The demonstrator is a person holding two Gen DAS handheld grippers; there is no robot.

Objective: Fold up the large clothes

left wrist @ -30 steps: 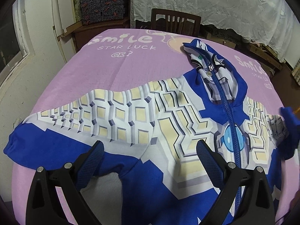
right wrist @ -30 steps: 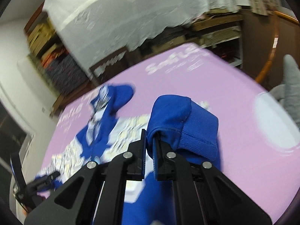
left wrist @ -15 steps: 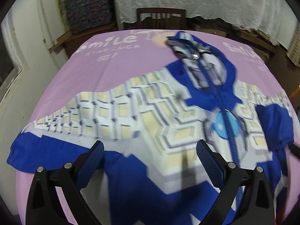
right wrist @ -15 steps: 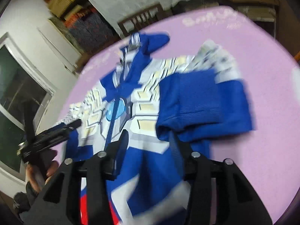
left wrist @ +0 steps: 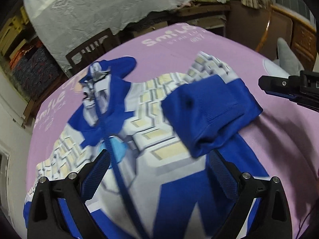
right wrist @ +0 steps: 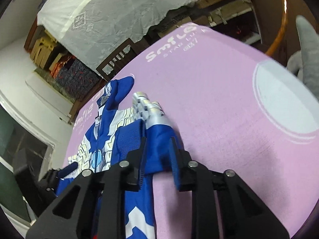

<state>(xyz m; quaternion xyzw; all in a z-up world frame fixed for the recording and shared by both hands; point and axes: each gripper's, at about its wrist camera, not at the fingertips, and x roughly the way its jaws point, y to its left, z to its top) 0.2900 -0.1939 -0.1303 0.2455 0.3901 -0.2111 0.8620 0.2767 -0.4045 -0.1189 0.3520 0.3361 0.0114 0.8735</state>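
Observation:
A blue, white and cream zip-up hoodie (left wrist: 151,131) lies face up on the pink tablecloth (left wrist: 279,139), hood toward the far side. Its right sleeve (left wrist: 209,115) is folded in across the chest, blue cuff down. My left gripper (left wrist: 159,171) is open and empty, just above the hoodie's lower front. My right gripper (right wrist: 158,155) is open over the folded sleeve (right wrist: 157,139) at the hoodie's right edge, holding nothing. It also shows in the left wrist view (left wrist: 289,89) at the right, above the cloth.
A dark wooden chair (left wrist: 89,47) stands behind the table. A white lace cloth (left wrist: 99,6) covers furniture at the back, with stacked boxes (right wrist: 77,73) to the left. A grey soft object (right wrist: 307,59) and an orange hoop (right wrist: 279,29) are off the right edge.
My right gripper opened and let go of the sleeve cuff, which now lies folded over the chest. My left gripper swung right, from over the left sleeve to the hoodie's middle.

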